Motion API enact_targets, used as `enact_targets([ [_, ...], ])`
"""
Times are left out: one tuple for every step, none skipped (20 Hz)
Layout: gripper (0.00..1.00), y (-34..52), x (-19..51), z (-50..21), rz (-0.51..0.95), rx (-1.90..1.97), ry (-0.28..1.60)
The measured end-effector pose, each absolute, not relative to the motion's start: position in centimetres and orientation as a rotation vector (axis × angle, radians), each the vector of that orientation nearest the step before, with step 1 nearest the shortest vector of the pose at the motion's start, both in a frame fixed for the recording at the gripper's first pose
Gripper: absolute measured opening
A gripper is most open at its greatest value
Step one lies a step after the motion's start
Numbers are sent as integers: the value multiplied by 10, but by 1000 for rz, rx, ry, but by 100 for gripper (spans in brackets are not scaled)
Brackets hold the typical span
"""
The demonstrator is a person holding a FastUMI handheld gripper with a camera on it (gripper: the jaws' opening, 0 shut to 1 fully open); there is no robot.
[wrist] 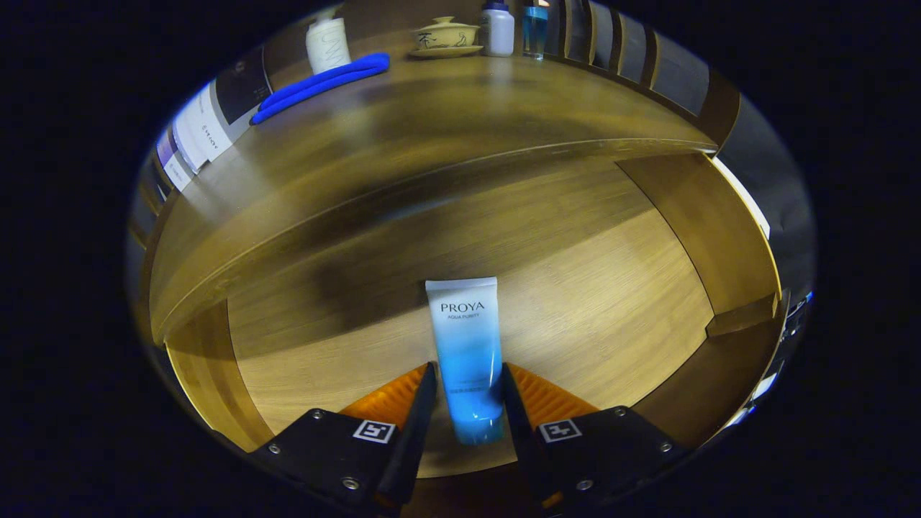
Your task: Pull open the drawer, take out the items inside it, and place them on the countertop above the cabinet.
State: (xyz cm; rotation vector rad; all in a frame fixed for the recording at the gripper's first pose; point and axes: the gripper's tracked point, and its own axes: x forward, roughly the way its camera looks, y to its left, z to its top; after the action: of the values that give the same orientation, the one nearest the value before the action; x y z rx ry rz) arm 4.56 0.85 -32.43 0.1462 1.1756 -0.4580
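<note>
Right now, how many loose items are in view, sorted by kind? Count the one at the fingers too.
Tubes: 1, the tube in the open drawer, between the gripper fingers
Bottles: 2
Jars: 1
Lidded cups on saucers: 1
Blue cloths: 1
Total: 6, with 5 on the countertop

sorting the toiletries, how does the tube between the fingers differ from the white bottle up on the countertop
The tube lies flat in the open drawer; the white bottle stands upright on the countertop.
The tube is flat and fades from white to blue; the white bottle is rounded with a blue cap.
The tube sits between the fingers of the hand-held gripper, which look closed against its sides; the white bottle stands far beyond them, untouched.
Both look like toiletry containers.
</note>
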Motion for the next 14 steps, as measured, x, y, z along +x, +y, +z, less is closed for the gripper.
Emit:
enact_targets([
  [56,9,48,-323,-452,138,1166],
  [53,8,48,-324,-453,133,1156],
  [49,7,49,-323,-459,133,1147],
  [46,7,49,-323,-463,136,1140],
  [44,7,51,-322,-463,143,1131],
  [42,8,51,-323,-457,153,1124],
  [41,10,53,-321,-450,165,1112],
  [40,9,55,-319,-448,165,1098],
  [39,8,55,-314,-458,162,1086],
  [39,7,54,-311,-466,162,1077],
  [38,8,54,-305,-475,169,1067],
  [38,8,54,-298,-484,177,1058],
  [38,8,52,-293,-490,179,1053],
  [38,7,49,-287,-497,178,1048],
])
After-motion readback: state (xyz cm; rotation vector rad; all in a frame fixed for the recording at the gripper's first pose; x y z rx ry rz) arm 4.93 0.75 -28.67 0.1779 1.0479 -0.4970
